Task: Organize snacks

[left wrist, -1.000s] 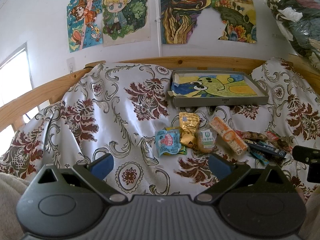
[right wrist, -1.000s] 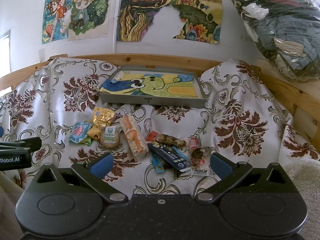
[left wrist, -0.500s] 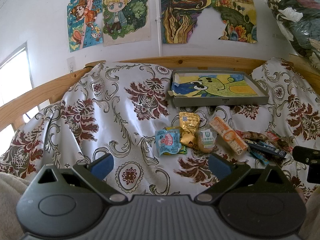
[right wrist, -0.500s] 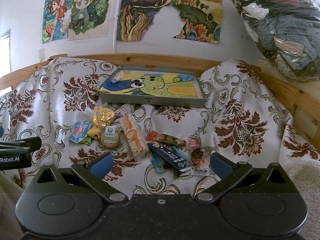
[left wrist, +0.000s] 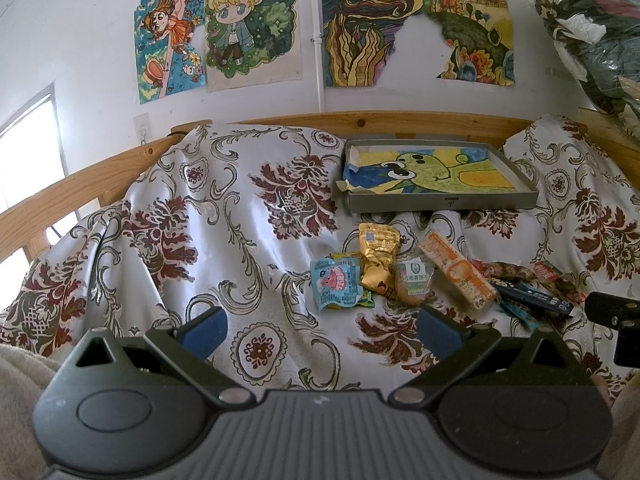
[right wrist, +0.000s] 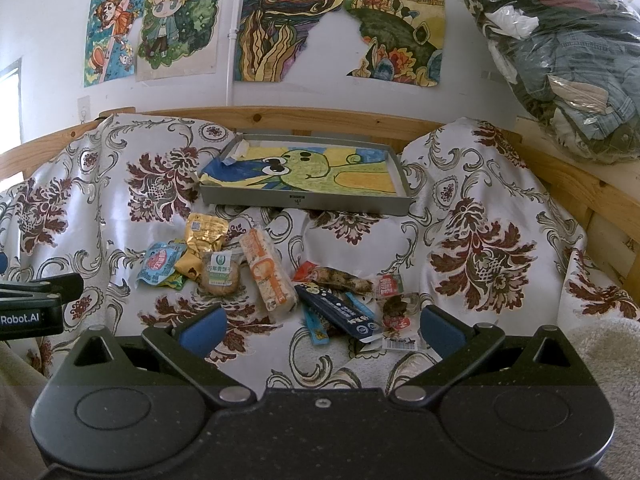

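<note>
Right wrist view shows the right tongs [right wrist: 320, 330] spread apart and empty, low over the cloth [right wrist: 480, 208], with the snacks strewn in front of the tray [right wrist: 304, 199] — none of them in it yet. The left tongs [left wrist: 320, 330] are likewise apart and hold nothing. Nearest the right tongs lie the dark blue bar [right wrist: 340, 310] and some small wrappers [right wrist: 394, 306]; farther left of these, in front of the tray's left end, sit the orange pack [right wrist: 268, 274], the round biscuit [right wrist: 220, 276], the gold pouch [right wrist: 204, 236] and the pale blue packet [right wrist: 160, 264].

The step in hand looks like picking a first snack. A clean start would be a piece lying apart from its neighbours, pinched across its narrow side — the orange pack or the pale blue packet seem good candidates. The small wrappers overlap the bar, so a grab there may drag several at once. The cloth is slick and rumpled and may bunch between the fingers. The tray's front wall must be cleared on the way in.
</note>
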`<state>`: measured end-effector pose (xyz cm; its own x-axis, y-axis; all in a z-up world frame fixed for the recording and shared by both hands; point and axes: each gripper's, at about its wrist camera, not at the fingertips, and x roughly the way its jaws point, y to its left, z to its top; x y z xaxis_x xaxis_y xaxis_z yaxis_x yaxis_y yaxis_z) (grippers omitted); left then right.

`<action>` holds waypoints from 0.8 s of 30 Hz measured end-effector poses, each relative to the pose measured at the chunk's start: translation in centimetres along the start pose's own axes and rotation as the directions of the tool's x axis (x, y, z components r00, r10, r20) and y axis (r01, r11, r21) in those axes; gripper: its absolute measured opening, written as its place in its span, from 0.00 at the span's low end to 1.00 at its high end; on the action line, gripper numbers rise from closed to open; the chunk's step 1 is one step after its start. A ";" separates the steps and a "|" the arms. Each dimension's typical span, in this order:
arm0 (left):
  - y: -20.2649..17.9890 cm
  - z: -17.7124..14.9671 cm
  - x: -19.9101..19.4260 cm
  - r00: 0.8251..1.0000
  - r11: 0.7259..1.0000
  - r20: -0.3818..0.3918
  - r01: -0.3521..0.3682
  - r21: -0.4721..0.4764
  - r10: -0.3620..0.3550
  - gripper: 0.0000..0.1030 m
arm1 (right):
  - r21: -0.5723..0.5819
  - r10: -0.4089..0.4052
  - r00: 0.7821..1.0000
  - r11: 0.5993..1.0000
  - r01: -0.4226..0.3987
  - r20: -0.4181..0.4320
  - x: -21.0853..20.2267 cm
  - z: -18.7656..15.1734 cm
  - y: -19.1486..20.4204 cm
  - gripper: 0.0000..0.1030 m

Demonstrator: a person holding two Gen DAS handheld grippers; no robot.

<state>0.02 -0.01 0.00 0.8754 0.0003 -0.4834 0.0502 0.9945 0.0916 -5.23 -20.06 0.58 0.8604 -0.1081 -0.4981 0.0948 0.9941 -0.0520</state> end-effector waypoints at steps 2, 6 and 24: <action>0.0 0.0 0.0 1.000 1.000 0.000 0.001 -0.001 -0.001 1.00 | 0.000 0.000 1.000 1.000 0.000 0.000 0.0 0.0 0.0 0.99; 0.0 0.0 0.0 1.000 1.000 -0.002 0.000 0.000 0.000 1.00 | 0.000 0.000 1.000 1.000 0.000 -0.001 0.0 0.0 0.0 0.99; 0.1 0.1 0.9 0.999 1.000 -0.045 0.009 0.001 -0.009 1.00 | 0.006 0.004 1.000 1.000 -0.004 -0.027 0.5 0.4 0.0 0.99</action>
<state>0.80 0.08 -0.34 0.8524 -0.0035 -0.5229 0.0583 0.9944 0.0883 -4.60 -20.14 0.73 0.8470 -0.1037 -0.5214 0.0945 0.9945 -0.0444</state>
